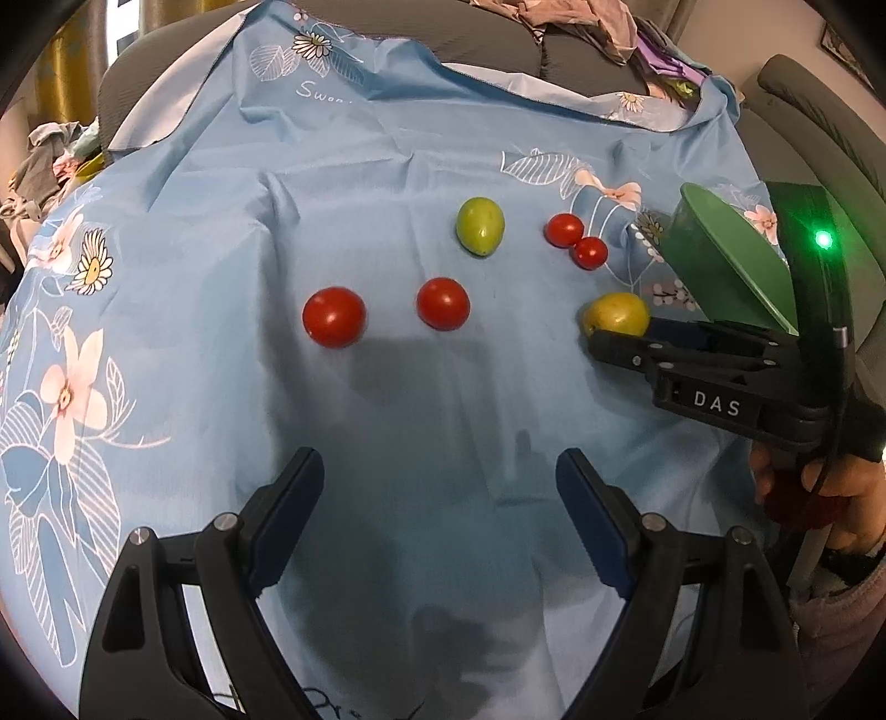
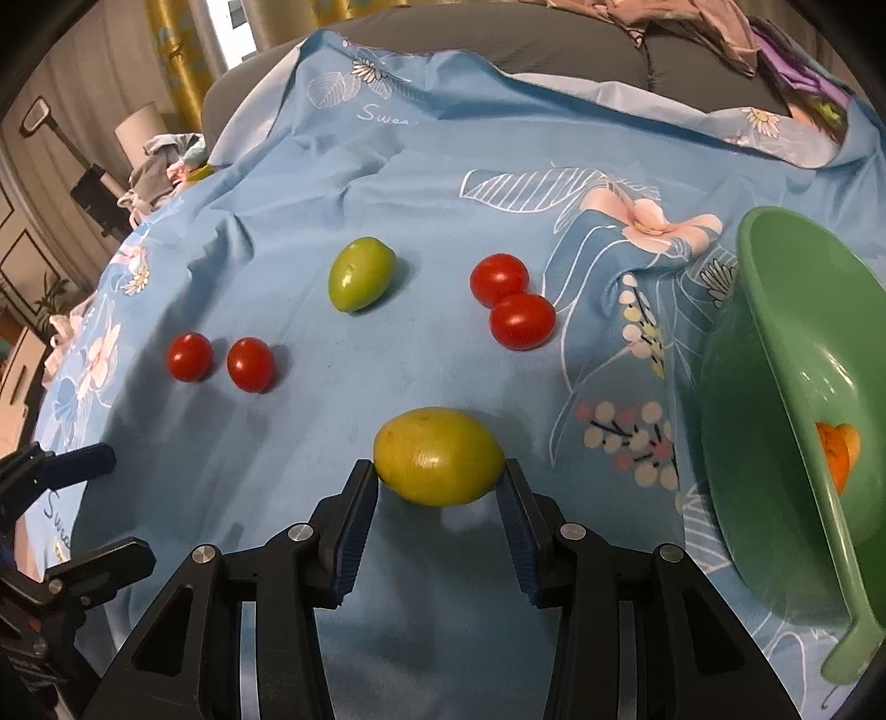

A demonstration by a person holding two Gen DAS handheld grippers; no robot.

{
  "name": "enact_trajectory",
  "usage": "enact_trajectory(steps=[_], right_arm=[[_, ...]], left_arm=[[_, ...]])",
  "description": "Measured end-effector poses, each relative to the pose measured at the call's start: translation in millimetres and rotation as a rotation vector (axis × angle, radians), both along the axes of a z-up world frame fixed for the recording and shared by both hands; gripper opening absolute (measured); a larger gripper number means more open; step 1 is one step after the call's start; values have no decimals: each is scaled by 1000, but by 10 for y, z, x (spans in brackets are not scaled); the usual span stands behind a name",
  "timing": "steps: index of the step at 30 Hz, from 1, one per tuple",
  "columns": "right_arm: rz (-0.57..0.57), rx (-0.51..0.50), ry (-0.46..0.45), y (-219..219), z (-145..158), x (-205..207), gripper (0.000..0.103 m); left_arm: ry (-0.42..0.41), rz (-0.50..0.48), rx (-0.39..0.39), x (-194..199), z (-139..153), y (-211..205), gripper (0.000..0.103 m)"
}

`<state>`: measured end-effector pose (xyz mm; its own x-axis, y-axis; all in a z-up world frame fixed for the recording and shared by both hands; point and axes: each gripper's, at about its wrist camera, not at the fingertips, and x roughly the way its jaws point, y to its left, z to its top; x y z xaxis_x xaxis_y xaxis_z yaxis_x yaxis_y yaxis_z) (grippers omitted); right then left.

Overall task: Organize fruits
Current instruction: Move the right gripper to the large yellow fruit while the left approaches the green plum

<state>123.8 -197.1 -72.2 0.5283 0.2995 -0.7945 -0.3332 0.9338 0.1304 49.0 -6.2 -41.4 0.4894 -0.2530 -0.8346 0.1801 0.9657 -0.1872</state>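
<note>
A yellow-green fruit (image 2: 437, 454) lies on the blue flowered cloth (image 2: 310, 421). My right gripper (image 2: 436, 476) is open, and its fingertips (image 2: 360, 487) flank the fruit's near sides; most of the fruit is beyond them. The left wrist view shows that same fruit (image 1: 614, 313) just past the right gripper (image 1: 603, 338). My left gripper (image 1: 440, 465) hangs wide open over bare cloth. Ahead of it lie two red tomatoes (image 1: 334, 317) (image 1: 443, 303), a green fruit (image 1: 480, 226) and a touching pair of smaller tomatoes (image 1: 576, 241). The green bowl (image 2: 747, 249) stands tilted at the right with an orange piece (image 2: 839, 448) inside.
The cloth (image 1: 387, 166) is draped over a grey padded seat (image 1: 598, 61), with rumpled clothes (image 1: 581, 22) heaped at the back. A hand and sleeve (image 1: 819, 498) hold the right gripper at the right edge. More clutter (image 2: 160, 160) sits off the cloth's left side.
</note>
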Motion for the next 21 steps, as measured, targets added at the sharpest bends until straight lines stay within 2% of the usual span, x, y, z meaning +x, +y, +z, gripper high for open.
enact_trajectory(steps=[4,6,9,13,21], right_arm=[[35,46,-18,-9,42,57,42],[42,66,-31,-13,75,98,30],[42,92,-59,-23,153,170,25],[32,93,-1,-1,113,322,26],[48,122,60,145,90,561,42]], left_arm=[[-2,4,6,68,9,-26,86],[-8,4,4,120,30,-34,86],[-21,9,3,222,67,-44,86],[-34,7,14,336,112,-79,86],[-21,14,26,479,85,-63,86]])
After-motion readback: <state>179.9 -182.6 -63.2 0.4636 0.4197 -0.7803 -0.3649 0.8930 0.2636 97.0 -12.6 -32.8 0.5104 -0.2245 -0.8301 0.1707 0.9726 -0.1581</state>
